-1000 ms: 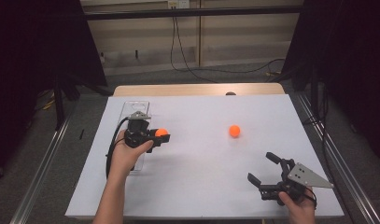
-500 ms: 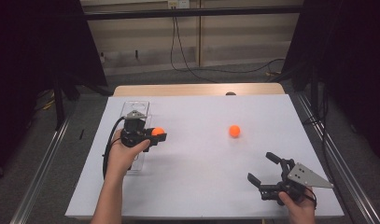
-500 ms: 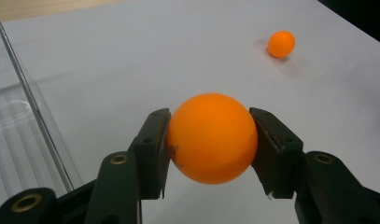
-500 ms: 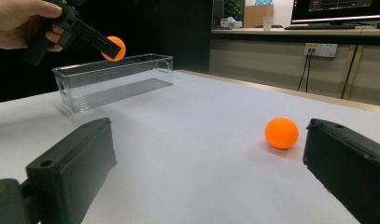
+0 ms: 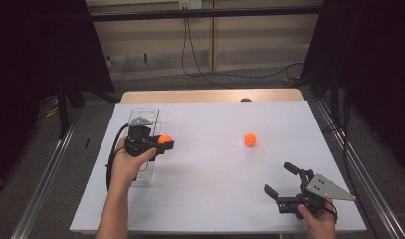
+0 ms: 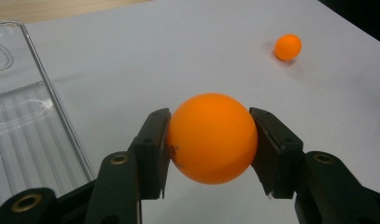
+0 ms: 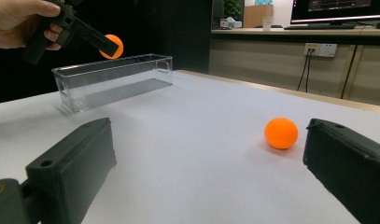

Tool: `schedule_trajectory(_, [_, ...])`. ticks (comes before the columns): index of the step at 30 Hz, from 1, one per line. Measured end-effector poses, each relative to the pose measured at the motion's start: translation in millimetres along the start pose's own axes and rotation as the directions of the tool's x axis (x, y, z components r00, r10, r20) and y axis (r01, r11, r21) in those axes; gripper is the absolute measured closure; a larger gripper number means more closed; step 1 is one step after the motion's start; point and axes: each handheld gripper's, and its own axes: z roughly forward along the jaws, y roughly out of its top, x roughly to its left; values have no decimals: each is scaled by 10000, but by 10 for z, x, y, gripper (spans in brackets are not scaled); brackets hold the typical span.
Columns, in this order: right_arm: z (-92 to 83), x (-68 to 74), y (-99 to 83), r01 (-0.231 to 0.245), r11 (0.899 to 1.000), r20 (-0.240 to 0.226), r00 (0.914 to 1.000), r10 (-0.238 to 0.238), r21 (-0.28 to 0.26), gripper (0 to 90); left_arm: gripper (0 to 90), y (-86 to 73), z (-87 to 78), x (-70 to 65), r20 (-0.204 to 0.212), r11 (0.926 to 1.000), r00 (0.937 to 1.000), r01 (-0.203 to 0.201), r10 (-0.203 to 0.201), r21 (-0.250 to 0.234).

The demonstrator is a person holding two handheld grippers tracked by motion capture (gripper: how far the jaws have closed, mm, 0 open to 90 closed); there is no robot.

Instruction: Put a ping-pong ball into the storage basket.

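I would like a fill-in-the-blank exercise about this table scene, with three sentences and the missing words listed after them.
1. The left tool is shut on an orange ____.
2. The clear box on the table holds ____ balls.
3. The jaws of the right tool stand ____, with nothing between them, and the loose ball lies on the white table.

Missing words: ball; no; open

Lab or office, black curtains (image 5: 36, 74), wall sockets (image 7: 320, 49), monitor desk (image 7: 299, 31)
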Motion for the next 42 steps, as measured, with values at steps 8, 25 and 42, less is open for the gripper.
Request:
schedule_trajectory(8, [-1, 2, 0, 13, 10000, -12, 10000, -13, 2, 15, 508, -3, -24, 24, -67, 10000, 10000, 1, 0, 10])
schedule_trajectory(25, [0, 2, 0, 13, 10000, -12, 10000, -13, 5, 15, 508, -15, -66, 80, -240, 10000, 9997, 71, -73, -66])
schedule_trajectory(42, [1, 3, -1, 21, 10000, -11, 10000, -21, 12, 15, 507, -28, -106, 161, -528, 10000, 9986, 63, -66, -68])
